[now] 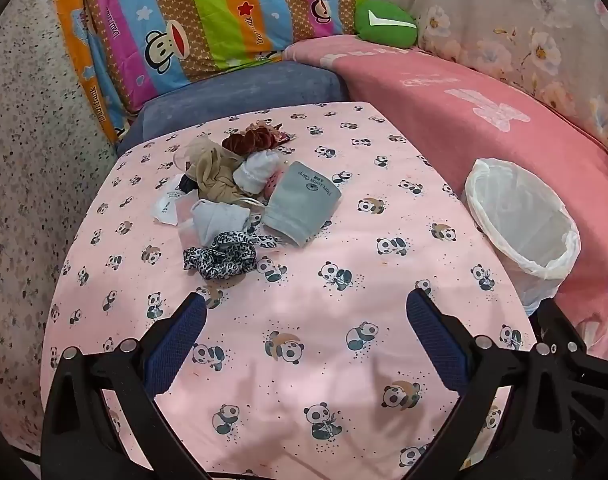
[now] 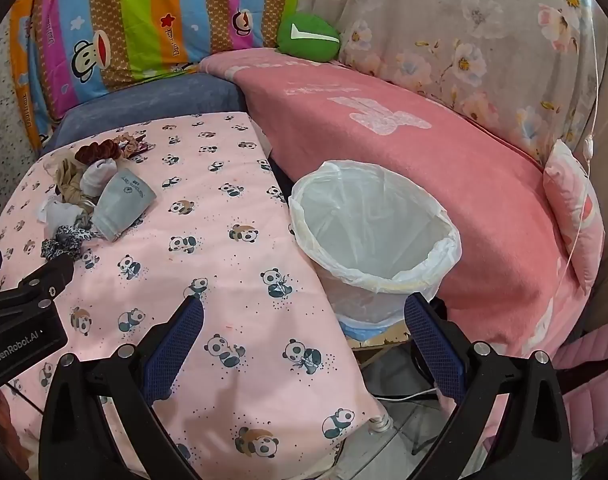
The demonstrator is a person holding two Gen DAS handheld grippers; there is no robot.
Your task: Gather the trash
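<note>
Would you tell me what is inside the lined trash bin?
The trash bin holds only its white liner; no trash shows inside. The near wall hides the part of the bottom closest to the camera.

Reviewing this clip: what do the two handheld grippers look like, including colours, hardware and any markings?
Both are black plastic frames with silver round bolt heads. The left gripper and the right gripper each carry two fingers faced with dark blue textured pads. The left unit's body, seen from the right wrist camera, bears white "GenRobot.AI" lettering.
</note>
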